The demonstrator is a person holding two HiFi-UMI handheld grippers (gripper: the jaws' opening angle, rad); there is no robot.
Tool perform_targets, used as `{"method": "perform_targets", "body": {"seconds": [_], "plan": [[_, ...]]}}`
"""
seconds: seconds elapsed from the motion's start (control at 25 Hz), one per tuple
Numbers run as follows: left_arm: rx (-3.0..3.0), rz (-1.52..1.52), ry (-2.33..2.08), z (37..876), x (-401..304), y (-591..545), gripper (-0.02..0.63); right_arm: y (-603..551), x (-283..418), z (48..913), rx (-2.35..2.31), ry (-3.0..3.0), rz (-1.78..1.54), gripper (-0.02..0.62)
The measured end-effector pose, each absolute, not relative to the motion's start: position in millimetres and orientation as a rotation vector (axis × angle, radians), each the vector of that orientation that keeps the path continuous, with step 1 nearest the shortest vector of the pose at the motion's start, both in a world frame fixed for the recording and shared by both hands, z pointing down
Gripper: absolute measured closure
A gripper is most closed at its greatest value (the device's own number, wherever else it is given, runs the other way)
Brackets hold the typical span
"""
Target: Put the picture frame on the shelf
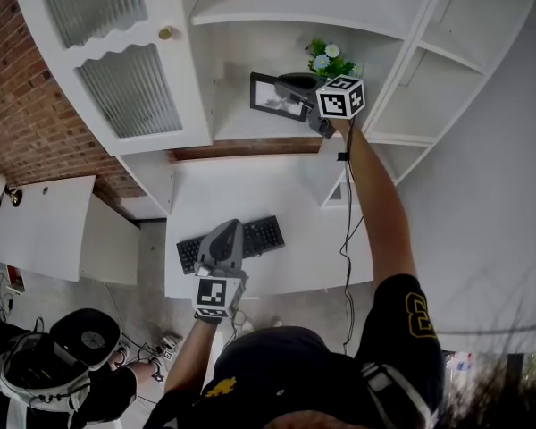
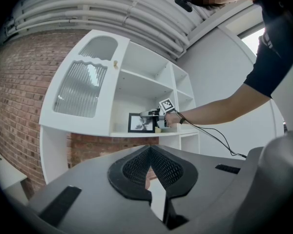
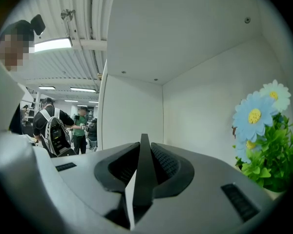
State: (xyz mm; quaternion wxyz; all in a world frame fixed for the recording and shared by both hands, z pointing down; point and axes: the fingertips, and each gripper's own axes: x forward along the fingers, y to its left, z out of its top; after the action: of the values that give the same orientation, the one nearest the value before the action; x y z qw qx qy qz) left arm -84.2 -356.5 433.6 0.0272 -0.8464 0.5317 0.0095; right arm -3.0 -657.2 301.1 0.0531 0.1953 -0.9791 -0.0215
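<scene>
Head view: tall white wooden shelf unit (image 1: pixel 241 129) against a red brick wall (image 1: pixel 18 88). On the unit's left, a white door with ribbed glass panes (image 1: pixel 129 88) and a small brass knob (image 1: pixel 165 33).

- Black rectangular picture frame (image 1: pixel 266 96) sits in the unit's lowest open bay, upright, toward the middle of that board. A small bunch of artificial blue and white flowers with green leaves (image 1: pixel 326 59) stands deeper in the same bay, at the frame's right.
- Right gripper (image 1: pixel 288 91) reaches into that bay at the end of an outstretched arm, with the marker cube toward the camera.
- Below the unit is a white desk top (image 1: pixel 295 195) with a black computer keyboard (image 1: pixel 263 235) lying on it. Left gripper (image 1: pixel 230 231) hangs over the keyboard, well short of the shelves.

Right gripper view: right gripper (image 3: pixel 144 147) has both pads pressed onto the frame's thin dark edge (image 3: pixel 143 172), which runs straight up between them. Flowers (image 3: pixel 256 118) are close on the right, with the bay's white walls behind.

Left gripper view: left gripper (image 2: pixel 150 152) has its pads meeting at the tips with nothing between them. Beyond it, the frame (image 2: pixel 139 123) stands with its lower edge down at the shelf board, and the right gripper (image 2: pixel 154 115) is on its right side.
</scene>
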Motion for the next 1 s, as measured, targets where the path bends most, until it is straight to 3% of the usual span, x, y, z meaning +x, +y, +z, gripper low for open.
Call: {"method": "perform_targets", "body": {"seconds": [1.0], "plan": [[-2.629, 0.037, 1.659, 433.4, -86.8, -351.3, 0.588, -653.3, -1.0, 299.6, 0.61, -2.952, -0.029, 0.461]]}}
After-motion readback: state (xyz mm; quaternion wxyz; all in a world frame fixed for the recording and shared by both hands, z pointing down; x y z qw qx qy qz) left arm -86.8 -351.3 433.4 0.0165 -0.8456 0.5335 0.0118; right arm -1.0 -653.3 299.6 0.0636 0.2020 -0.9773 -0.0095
